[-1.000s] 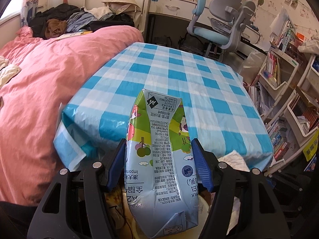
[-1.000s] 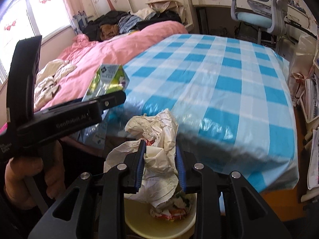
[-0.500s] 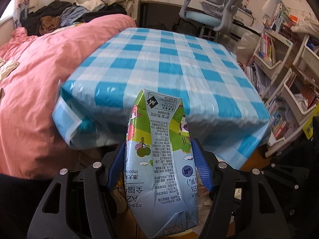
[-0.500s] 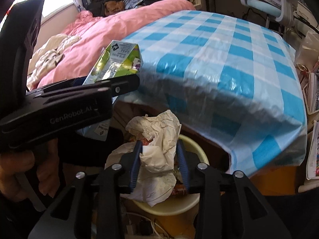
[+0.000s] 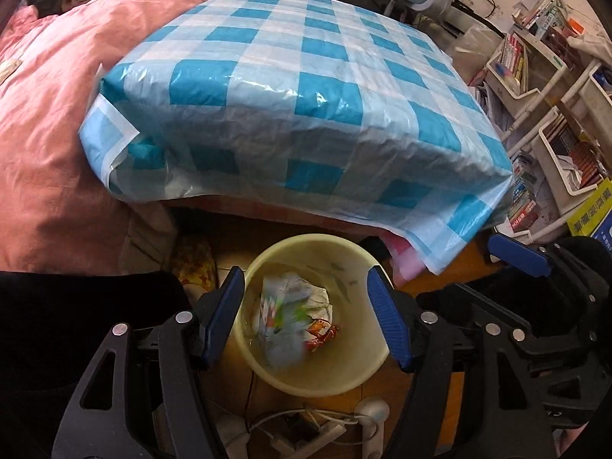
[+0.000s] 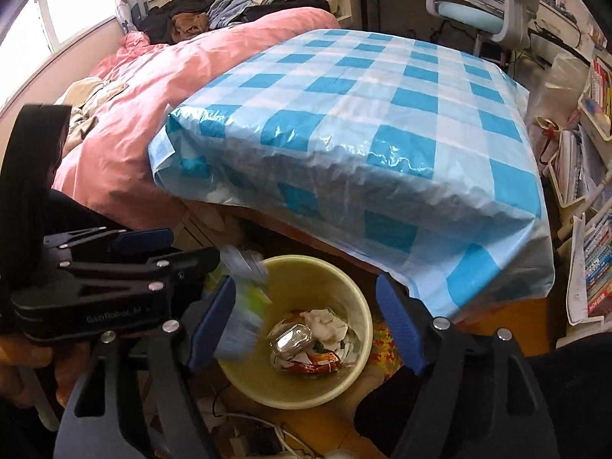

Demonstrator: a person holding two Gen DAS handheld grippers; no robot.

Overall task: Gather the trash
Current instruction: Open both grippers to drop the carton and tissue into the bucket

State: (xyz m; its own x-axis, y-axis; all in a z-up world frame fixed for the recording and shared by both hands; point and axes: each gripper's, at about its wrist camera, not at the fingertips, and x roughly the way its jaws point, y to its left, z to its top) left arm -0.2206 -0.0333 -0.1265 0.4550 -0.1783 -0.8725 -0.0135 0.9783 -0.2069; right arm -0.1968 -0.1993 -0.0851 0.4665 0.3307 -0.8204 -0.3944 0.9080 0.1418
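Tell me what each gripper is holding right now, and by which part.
Nothing. The left gripper and right gripper are both opening with nothing between their pads; the milk carton is blurred, dropping into the yellow bin.

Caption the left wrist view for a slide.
Open left gripper above round cream plastic bin holding a blurred carton.

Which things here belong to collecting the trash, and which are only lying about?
For the job:
- bin
- milk carton, dropping into the bin
- crumpled paper, in the bin
- left gripper, jaws opening
- right gripper, jaws opening

Lying about:
- checked tablecloth
- pink duvet
- desk chair
- bookshelves
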